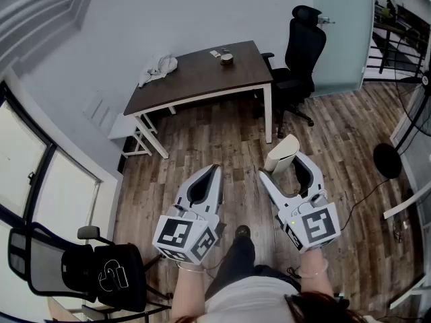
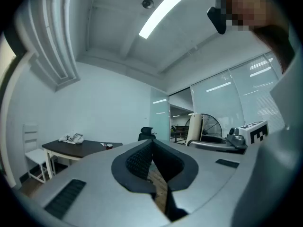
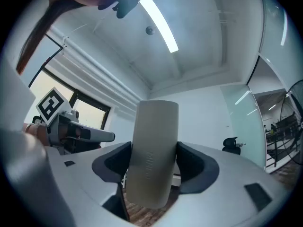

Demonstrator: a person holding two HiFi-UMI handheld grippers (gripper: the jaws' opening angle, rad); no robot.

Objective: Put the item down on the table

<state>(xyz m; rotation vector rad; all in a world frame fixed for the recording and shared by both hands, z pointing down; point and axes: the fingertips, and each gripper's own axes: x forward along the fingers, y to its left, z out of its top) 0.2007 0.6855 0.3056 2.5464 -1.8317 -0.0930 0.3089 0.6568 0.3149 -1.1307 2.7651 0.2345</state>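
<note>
A cream rounded tube-shaped item (image 1: 281,154) (image 3: 153,150) stands upright between the jaws of my right gripper (image 1: 283,165) (image 3: 154,148), which is shut on it. That gripper is held over the wooden floor, well short of the dark brown table (image 1: 195,79) (image 2: 78,148) at the far side of the room. My left gripper (image 1: 215,171) (image 2: 151,144) hangs beside it to the left, its jaws together with nothing in them.
On the table lie a crumpled white cloth (image 1: 158,67) and a small round object (image 1: 227,58). A black office chair (image 1: 301,49) stands at the table's right end and another black chair (image 1: 81,268) at the near left. A floor fan (image 1: 387,160) and cable are to the right.
</note>
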